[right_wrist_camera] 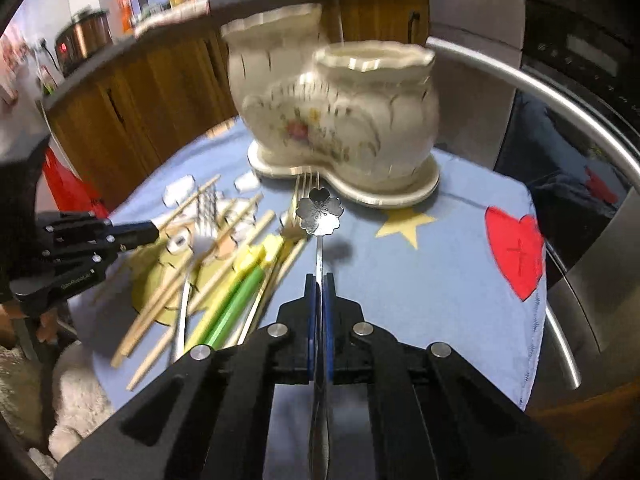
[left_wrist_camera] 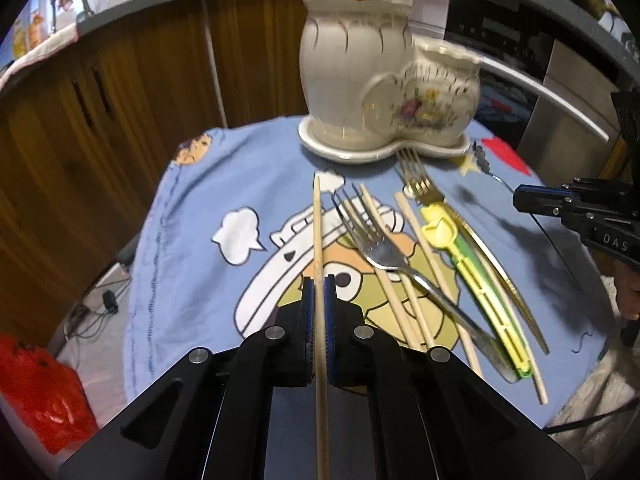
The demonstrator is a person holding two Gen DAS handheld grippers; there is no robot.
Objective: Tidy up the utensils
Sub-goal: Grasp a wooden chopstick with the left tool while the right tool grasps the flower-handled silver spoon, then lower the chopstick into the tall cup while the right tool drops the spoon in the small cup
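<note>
My left gripper (left_wrist_camera: 319,282) is shut on a wooden chopstick (left_wrist_camera: 318,232) that points up toward the cream double-pot ceramic holder (left_wrist_camera: 360,80). In the right wrist view my right gripper (right_wrist_camera: 320,280) is shut on the thin handle of a silver spoon with a flower-shaped bowl (right_wrist_camera: 320,211), raised in front of the holder (right_wrist_camera: 344,120). On the blue cartoon cloth (left_wrist_camera: 192,216) lie a steel fork (left_wrist_camera: 372,240), a gold fork (left_wrist_camera: 416,180), more chopsticks (left_wrist_camera: 420,248) and a yellow-green utensil (left_wrist_camera: 472,268). The right gripper (left_wrist_camera: 520,199) shows at the right edge.
Wooden cabinet doors (left_wrist_camera: 120,120) stand behind the table under a grey counter. A steel appliance with a long bar handle (right_wrist_camera: 560,112) is at the right. A red bag (left_wrist_camera: 40,392) lies on the floor at lower left. The left gripper (right_wrist_camera: 154,232) reaches in over the pile.
</note>
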